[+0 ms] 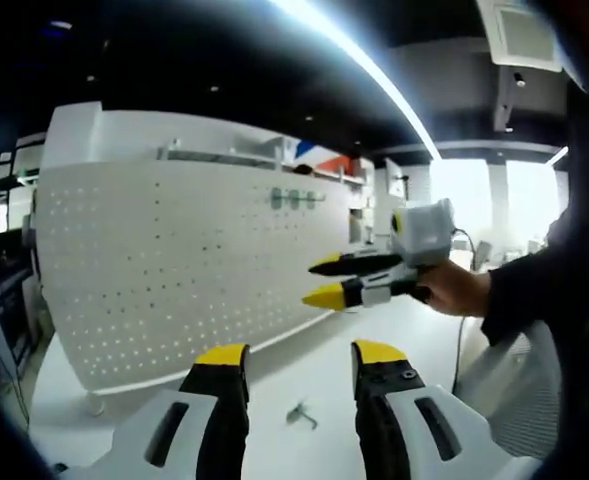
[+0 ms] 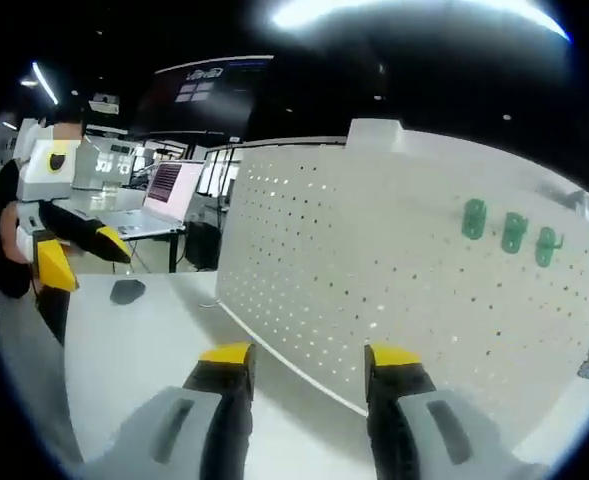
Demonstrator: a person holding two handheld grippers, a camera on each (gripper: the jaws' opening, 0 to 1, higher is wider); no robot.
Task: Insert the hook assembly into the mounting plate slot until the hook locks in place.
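small metal hook (image 1: 301, 413) on table; perforated white pegboard (image 2: 394, 290) (green hooks (image 2: 511, 232)); both jaws apart.

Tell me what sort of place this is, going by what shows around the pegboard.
Probably an open-plan office or lab workspace. A large white perforated pegboard carrying three green hooks stands on a white table; an open laptop sits on a desk behind, under long ceiling strip lights.
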